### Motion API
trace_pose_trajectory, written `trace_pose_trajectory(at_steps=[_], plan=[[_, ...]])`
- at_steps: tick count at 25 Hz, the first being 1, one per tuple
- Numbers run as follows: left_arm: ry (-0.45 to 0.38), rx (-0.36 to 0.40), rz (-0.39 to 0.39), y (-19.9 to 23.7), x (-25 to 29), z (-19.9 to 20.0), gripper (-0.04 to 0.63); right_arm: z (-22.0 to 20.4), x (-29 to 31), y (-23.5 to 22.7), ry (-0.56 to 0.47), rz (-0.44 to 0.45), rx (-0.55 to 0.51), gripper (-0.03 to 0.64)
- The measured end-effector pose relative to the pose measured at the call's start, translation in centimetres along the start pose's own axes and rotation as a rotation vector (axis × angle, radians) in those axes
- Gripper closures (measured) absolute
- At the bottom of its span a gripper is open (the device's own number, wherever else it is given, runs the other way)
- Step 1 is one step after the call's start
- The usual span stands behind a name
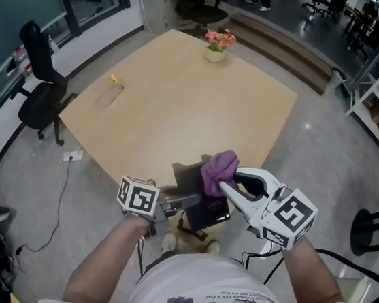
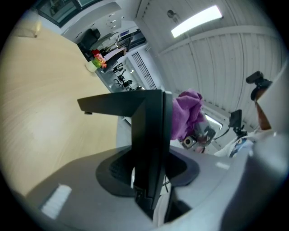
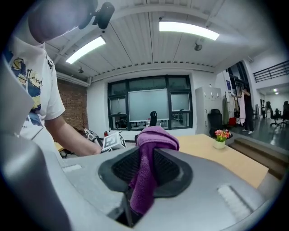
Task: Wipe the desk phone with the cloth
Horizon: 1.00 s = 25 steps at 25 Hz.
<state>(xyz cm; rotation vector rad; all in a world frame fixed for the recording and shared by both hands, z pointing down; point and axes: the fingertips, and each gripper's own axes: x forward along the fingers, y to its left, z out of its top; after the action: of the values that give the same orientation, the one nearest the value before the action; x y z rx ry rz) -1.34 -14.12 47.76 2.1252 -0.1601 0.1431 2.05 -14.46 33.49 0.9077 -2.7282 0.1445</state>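
A black desk phone (image 1: 198, 195) is held at the near corner of the wooden table (image 1: 170, 108). My left gripper (image 1: 190, 200) is shut on it; in the left gripper view the phone's thin black body (image 2: 151, 144) stands upright between the jaws of the left gripper (image 2: 149, 173). A purple cloth (image 1: 219, 170) is bunched against the phone's right upper side, with my right gripper (image 1: 226, 185) shut on it. In the right gripper view the cloth (image 3: 151, 153) hangs pinched between the pads of the right gripper (image 3: 144, 178). The cloth (image 2: 186, 115) also shows behind the phone.
A pot of flowers (image 1: 216, 46) stands at the table's far corner and a small yellow thing (image 1: 113, 79) lies at its left. A black office chair (image 1: 41, 90) stands left of the table, a stool (image 1: 369, 228) at the right. A cable and socket strip (image 1: 72, 155) lie on the floor.
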Motion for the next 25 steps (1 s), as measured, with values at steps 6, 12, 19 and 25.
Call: trace_pose_trajectory(at_steps=[6, 12, 19, 25], plan=[[0.006, 0.004, -0.01, -0.5, 0.3, -0.3, 0.416, -1.8, 0.2, -0.7, 0.034, -0.009, 0.03, 0.525], [-0.004, 0.004, -0.006, -0.1, -0.6, 0.2, 0.416, -5.8, -1.3, 1.5, 0.105, 0.014, 0.085, 0.525], [-0.01, 0.005, -0.011, -0.2, -0.8, 0.7, 0.416, -9.4, -3.4, 3.7, 0.176, 0.038, 0.136, 0.525], [0.012, 0.017, -0.02, -0.2, -0.7, 0.2, 0.416, -6.4, -3.6, 2.7, 0.109, 0.015, 0.097, 0.525]])
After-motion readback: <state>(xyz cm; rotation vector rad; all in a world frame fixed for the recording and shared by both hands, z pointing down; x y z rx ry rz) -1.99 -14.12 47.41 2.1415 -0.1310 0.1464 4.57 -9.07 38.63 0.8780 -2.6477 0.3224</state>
